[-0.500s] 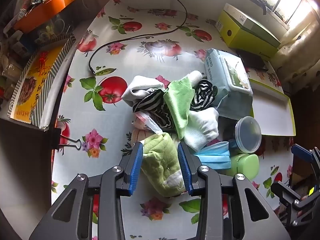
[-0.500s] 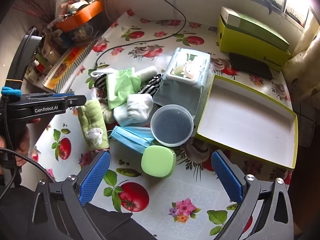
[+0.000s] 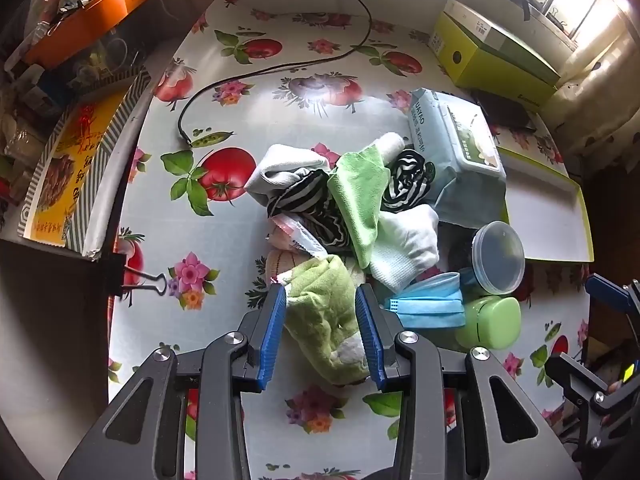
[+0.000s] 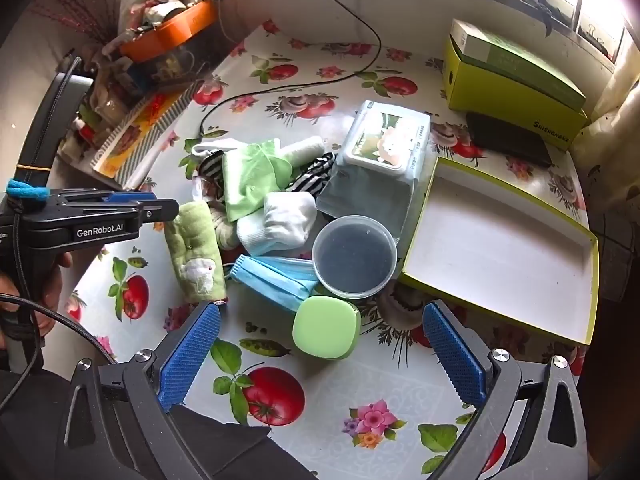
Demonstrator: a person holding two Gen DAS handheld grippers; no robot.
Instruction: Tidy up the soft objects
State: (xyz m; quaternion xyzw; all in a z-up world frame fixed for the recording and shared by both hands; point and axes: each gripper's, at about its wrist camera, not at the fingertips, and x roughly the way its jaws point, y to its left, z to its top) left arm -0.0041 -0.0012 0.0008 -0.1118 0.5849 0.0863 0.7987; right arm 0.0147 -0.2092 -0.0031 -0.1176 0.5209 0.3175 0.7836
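Observation:
A pile of soft things lies mid-table: a fuzzy green towel [image 3: 322, 312] [image 4: 196, 248], a light green cloth [image 3: 358, 196] [image 4: 250, 178], white socks [image 3: 404, 244] [image 4: 280, 222], striped black-and-white socks [image 3: 304, 204] and a blue face mask [image 3: 426, 306] [image 4: 276, 280]. My left gripper [image 3: 322, 320] is open, with its blue pads on both sides of the fuzzy green towel; the towel rests on the table. My right gripper [image 4: 320, 344] is wide open and empty above a green soap case [image 4: 326, 332].
An open white box with green rim [image 4: 500, 240] sits at the right. A wipes pack [image 4: 380, 148], a clear round tub [image 4: 354, 256], a yellow-green carton [image 4: 512, 80] and a black cable [image 3: 280, 68] are nearby. Clutter and an orange tray [image 3: 88, 12] stand at the left edge.
My left gripper has edged a little farther over the fuzzy green towel. The right gripper has hardly moved.

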